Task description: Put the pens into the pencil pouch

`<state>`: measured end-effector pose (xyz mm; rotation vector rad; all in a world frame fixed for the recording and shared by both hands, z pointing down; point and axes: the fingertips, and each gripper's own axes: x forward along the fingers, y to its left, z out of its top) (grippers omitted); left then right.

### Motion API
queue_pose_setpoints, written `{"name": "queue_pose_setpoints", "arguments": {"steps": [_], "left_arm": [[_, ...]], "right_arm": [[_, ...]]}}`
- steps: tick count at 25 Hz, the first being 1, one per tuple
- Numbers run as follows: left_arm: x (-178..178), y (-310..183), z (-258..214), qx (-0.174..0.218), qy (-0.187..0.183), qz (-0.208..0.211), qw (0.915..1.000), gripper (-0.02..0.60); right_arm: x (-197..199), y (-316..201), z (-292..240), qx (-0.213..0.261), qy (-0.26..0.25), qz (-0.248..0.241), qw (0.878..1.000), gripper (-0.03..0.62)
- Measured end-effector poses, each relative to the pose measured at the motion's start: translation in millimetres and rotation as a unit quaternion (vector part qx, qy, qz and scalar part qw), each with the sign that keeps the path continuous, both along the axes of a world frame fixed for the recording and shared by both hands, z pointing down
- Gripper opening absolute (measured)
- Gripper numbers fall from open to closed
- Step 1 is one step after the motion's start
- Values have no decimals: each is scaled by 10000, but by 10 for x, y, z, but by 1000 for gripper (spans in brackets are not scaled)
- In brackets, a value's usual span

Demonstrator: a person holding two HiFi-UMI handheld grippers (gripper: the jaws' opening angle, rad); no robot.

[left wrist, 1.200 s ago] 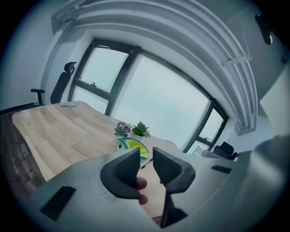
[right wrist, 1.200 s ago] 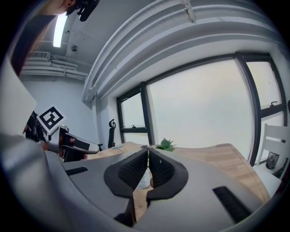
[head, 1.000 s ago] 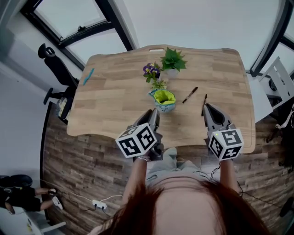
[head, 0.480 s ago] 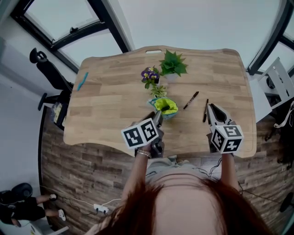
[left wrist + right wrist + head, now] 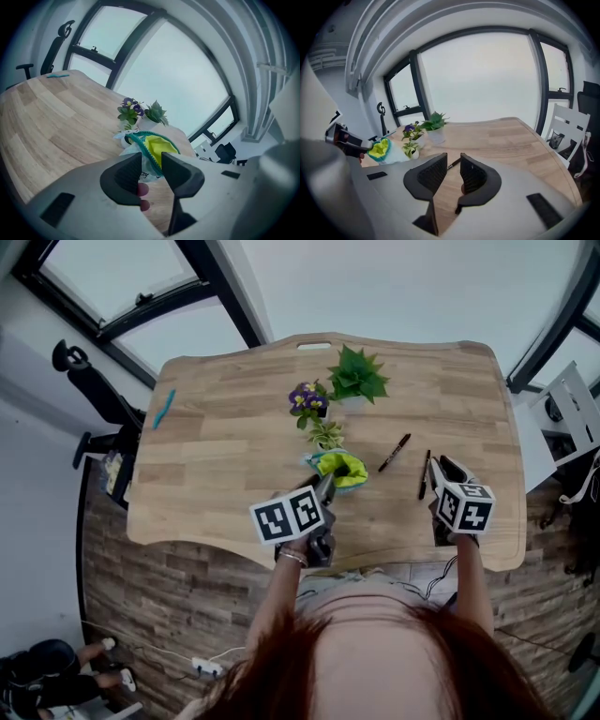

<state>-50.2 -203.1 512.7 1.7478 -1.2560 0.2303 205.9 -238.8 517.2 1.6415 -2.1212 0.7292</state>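
The left tongs have just been opening. Their jaws stand wide apart, and the green zip edge of the white cloth pencil pouch with a yellow inside shows in the gap. The pouch sits open on the pale wooden bench, near the small potted plants. The right tongs have just been opening too, and their jaws grip nothing. A thin black pen lies flat just beside their tips. A second black pen lies between it and the pouch. A blue-green pen lies well apart, by the bench's left edge.
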Motion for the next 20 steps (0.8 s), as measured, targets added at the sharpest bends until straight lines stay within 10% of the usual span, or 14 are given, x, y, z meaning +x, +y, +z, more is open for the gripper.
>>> {"name": "queue_pose_setpoints", "arguments": {"steps": [20], "left_arm": [[-14, -79, 10, -102, 48, 302, 9995, 63]], "right_arm": [[219, -352, 1167, -1819, 404, 286, 9821, 101]]}}
